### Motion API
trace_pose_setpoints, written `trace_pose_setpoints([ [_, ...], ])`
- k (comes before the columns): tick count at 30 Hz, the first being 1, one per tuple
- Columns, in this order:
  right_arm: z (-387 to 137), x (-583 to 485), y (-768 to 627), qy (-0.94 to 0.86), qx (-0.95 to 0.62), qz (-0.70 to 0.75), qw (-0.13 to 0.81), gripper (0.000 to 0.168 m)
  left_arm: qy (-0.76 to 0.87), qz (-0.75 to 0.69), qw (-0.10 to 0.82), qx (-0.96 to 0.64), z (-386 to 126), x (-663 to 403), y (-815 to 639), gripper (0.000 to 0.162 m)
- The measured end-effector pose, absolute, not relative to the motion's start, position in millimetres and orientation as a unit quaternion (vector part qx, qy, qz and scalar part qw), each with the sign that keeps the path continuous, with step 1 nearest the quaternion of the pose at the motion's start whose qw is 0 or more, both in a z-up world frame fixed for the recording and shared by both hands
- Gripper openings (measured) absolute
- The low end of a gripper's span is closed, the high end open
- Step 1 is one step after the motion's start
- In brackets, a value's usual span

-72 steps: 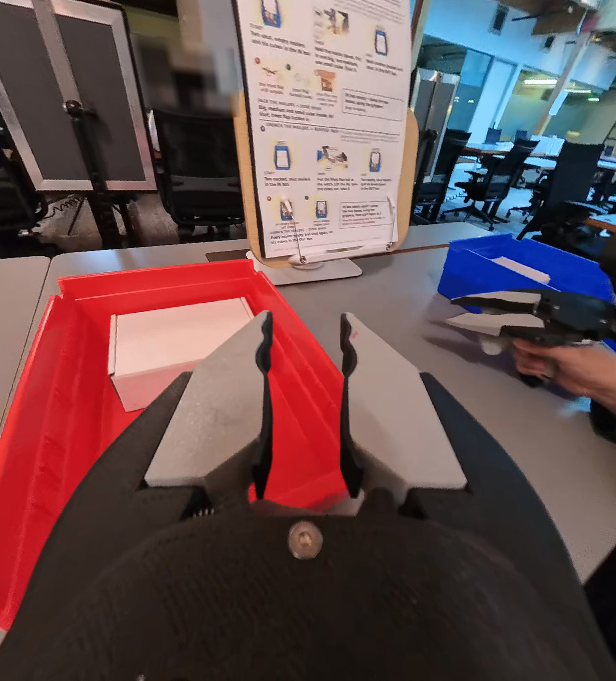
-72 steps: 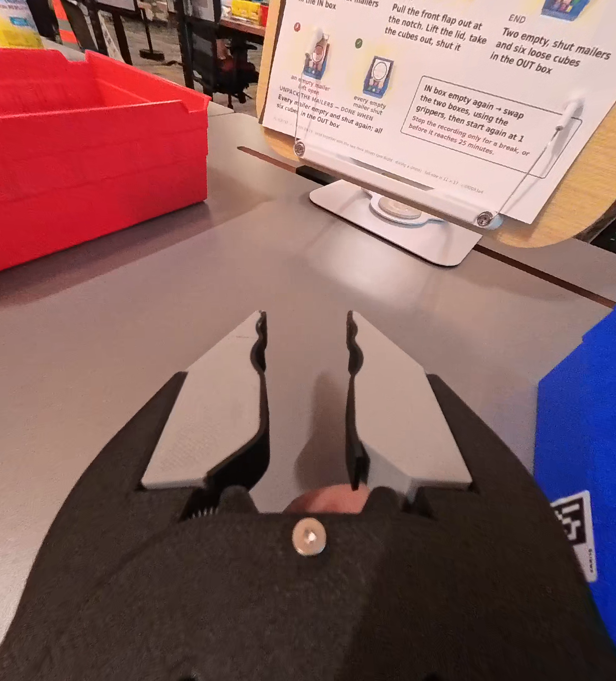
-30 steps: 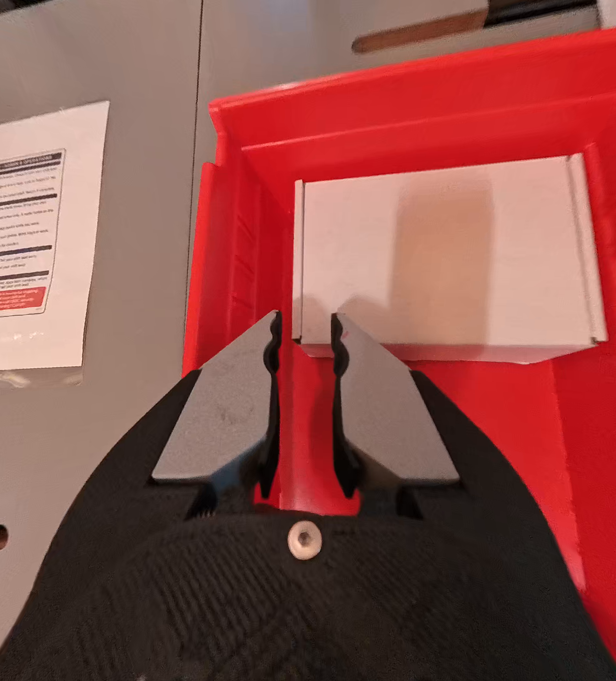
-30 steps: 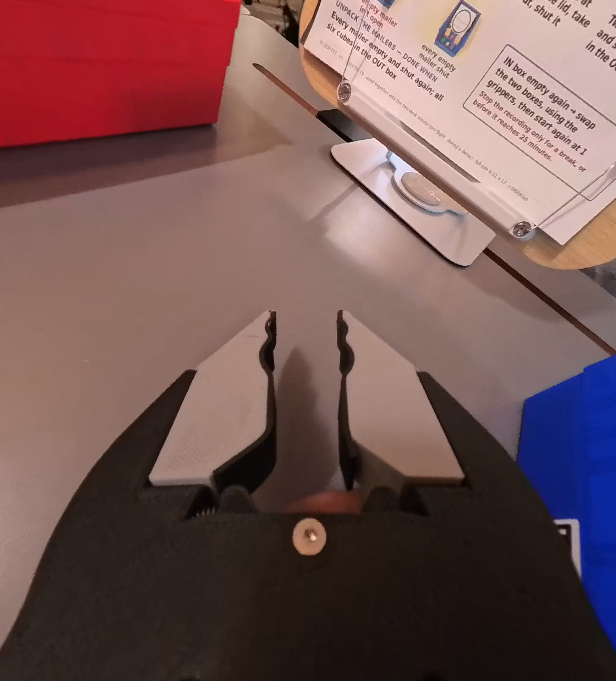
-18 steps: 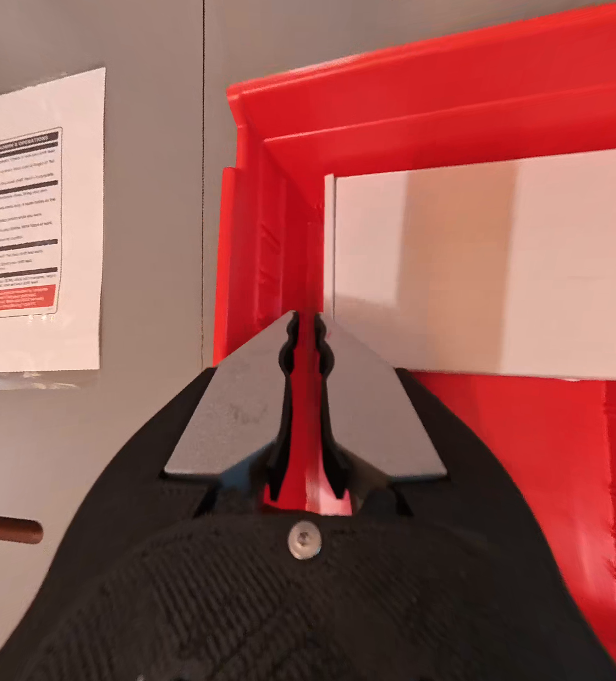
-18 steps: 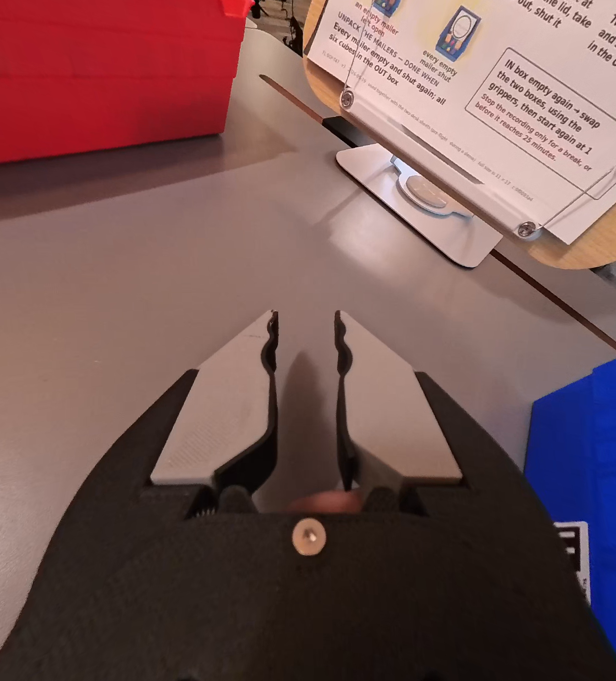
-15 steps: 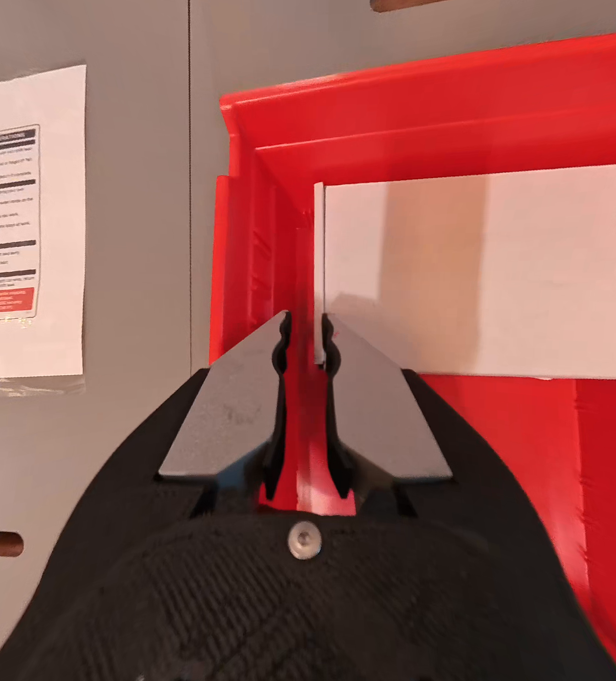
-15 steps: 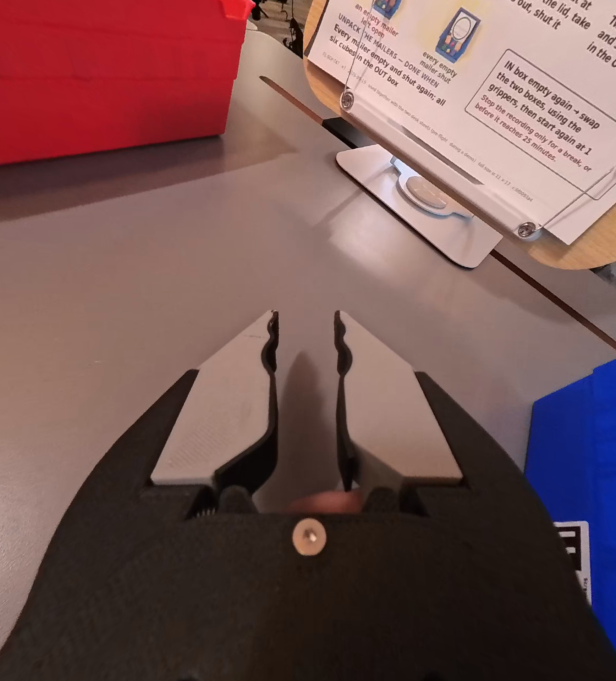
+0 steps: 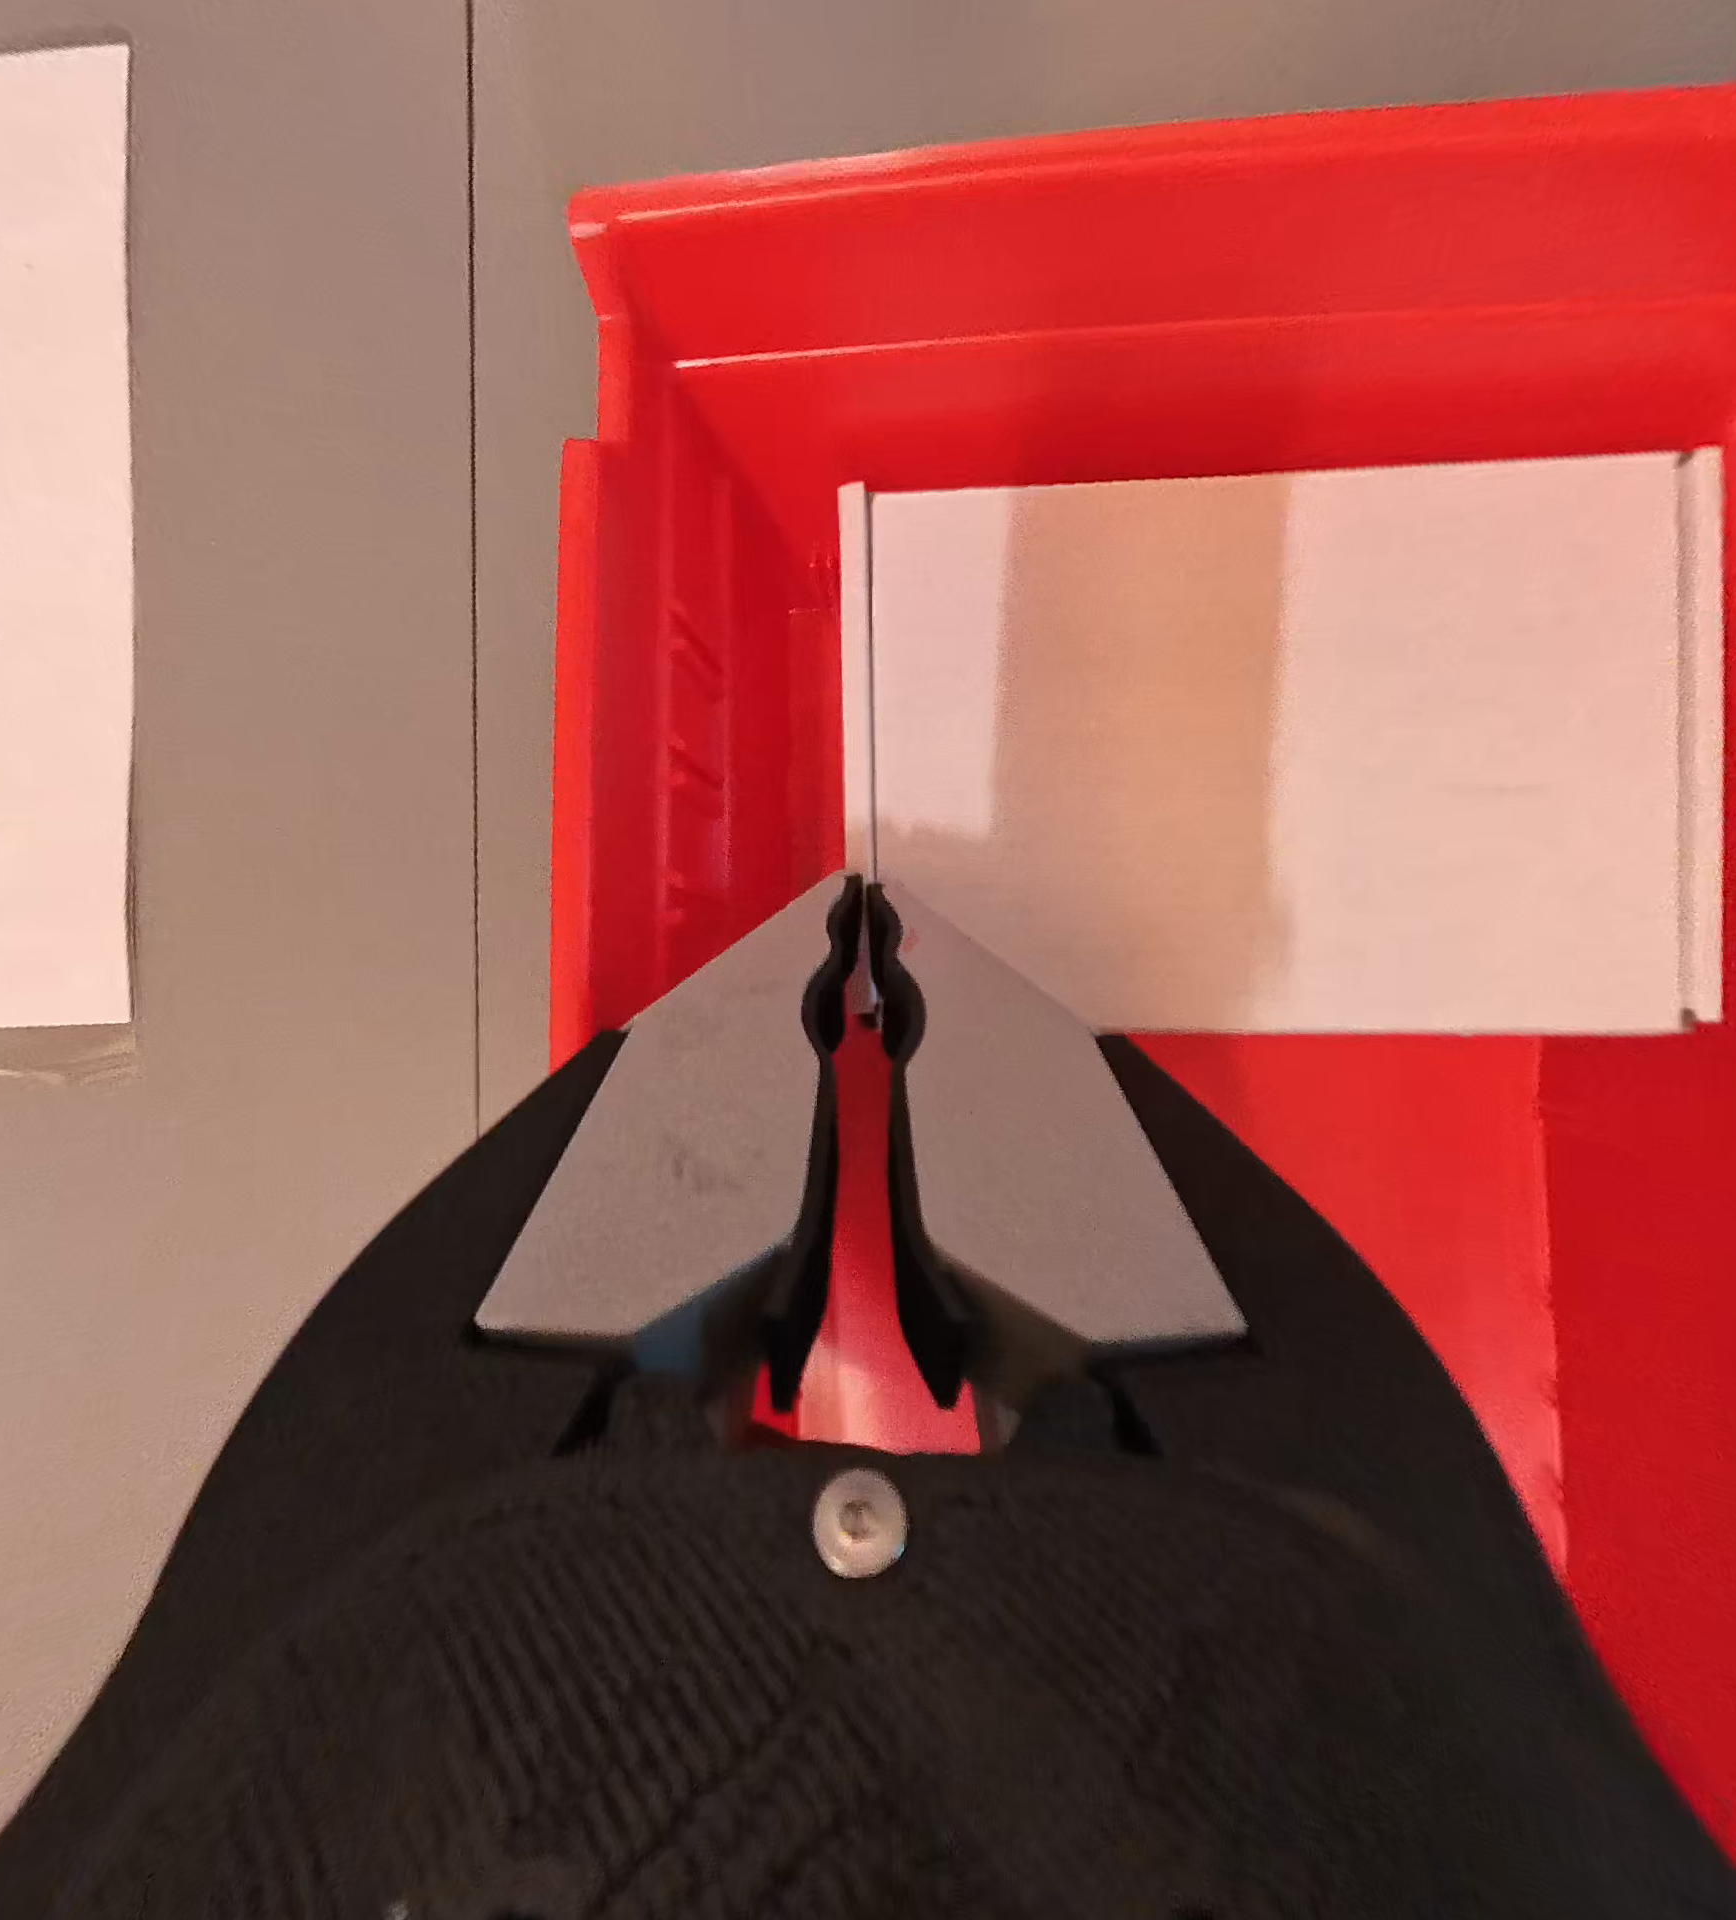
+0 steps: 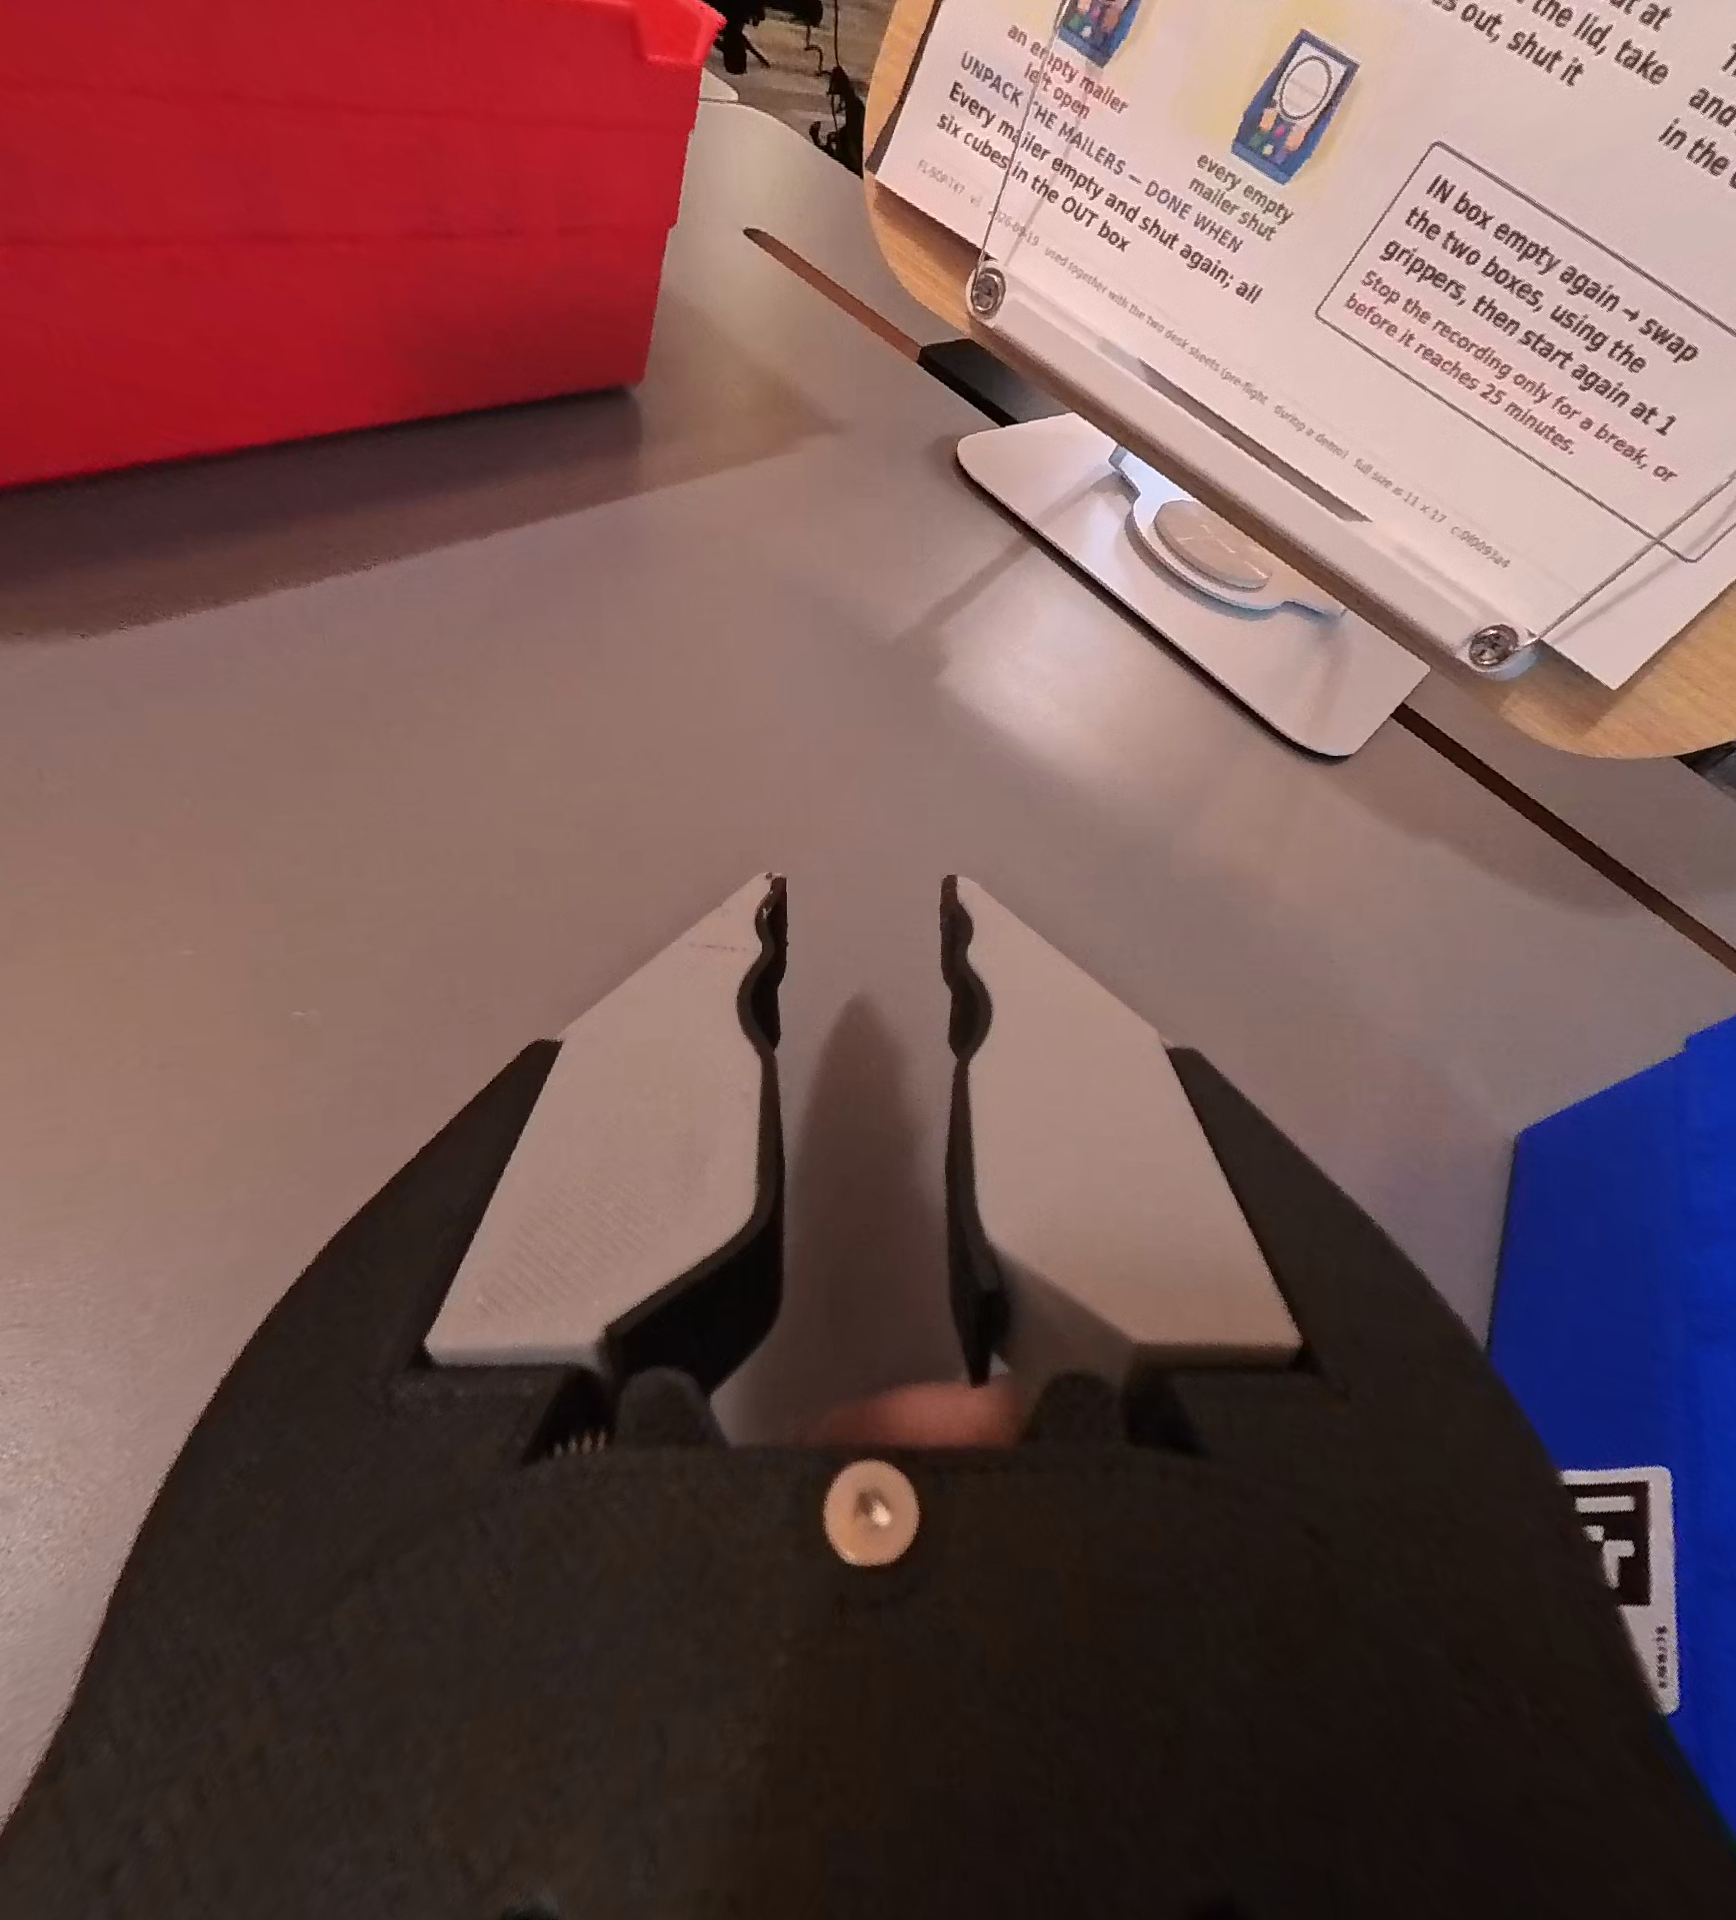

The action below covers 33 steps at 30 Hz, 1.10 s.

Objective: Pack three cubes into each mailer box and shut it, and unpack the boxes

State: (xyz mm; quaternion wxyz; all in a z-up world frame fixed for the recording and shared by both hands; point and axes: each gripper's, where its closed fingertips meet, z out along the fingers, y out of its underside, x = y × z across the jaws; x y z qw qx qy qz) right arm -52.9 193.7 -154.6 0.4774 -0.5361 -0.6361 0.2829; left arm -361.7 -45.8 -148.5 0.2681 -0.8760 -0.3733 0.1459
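While the left wrist view looks straight down, the flat white cardboard mailer box (image 9: 1290, 748) lies shut inside the red plastic bin (image 9: 1155, 270), filling the centre and right of the frame, its long axis running left to right across the picture and its lid facing up at the camera. Left gripper (image 9: 864, 896) is pinched together on the thin side flap at the box's lower left corner, fingers (image 9: 698, 1143) nearly meeting with only the white edge between them. Grey tabletop (image 9: 324, 623) and a white printed sheet (image 9: 22, 520) sit at the left edge.

Versus half a second ago: the jaws were apart and straddling that same edge, now they have clamped on it; the box sits in much the same spot in the bin.

Right wrist view: right gripper (image 10: 862, 899) hangs low over bare grey table, jaws apart, nothing between them. Red bin's outer wall in the upper left, instruction sheet on a stand (image 10: 1363, 312) in the upper right, blue plastic bin (image 10: 1695, 1351) at the right edge. This view barely changed.
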Motion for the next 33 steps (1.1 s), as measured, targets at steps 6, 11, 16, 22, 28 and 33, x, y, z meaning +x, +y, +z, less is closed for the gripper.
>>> trace_pose_setpoints([
  [6, -156.0, -53.4, 191.8, -0.643, -0.531, 0.276, 0.478, 0.027, -0.368, 0.136, 0.256, -0.883, -148.4, -355.2, -51.9, 0.002],
  [11, -155.9, -53.5, 191.5, -0.644, -0.529, 0.275, 0.480, 0.026, -0.364, 0.136, 0.251, -0.887, -148.7, -353.9, -53.9, 0.004],
  [16, -156.1, -53.6, 188.5, -0.651, -0.519, 0.267, 0.486, 0.026, -0.357, 0.150, 0.240, -0.890, -148.5, -353.0, -55.1, 0.005],
  [22, -154.6, -53.3, 187.1, -0.647, -0.521, 0.277, 0.483, 0.025, -0.372, 0.121, 0.247, -0.886, -149.3, -349.2, -57.5, 0.003],
  [28, -154.5, -53.4, 184.6, -0.649, -0.518, 0.279, 0.482, 0.025, -0.359, 0.133, 0.245, -0.891, -149.7, -347.9, -60.9, 0.000],
  [33, -153.8, -53.3, 184.2, -0.649, -0.515, 0.278, 0.486, 0.025, -0.327, 0.152, 0.219, -0.907, -148.3, -343.7, -62.4, 0.000],
])
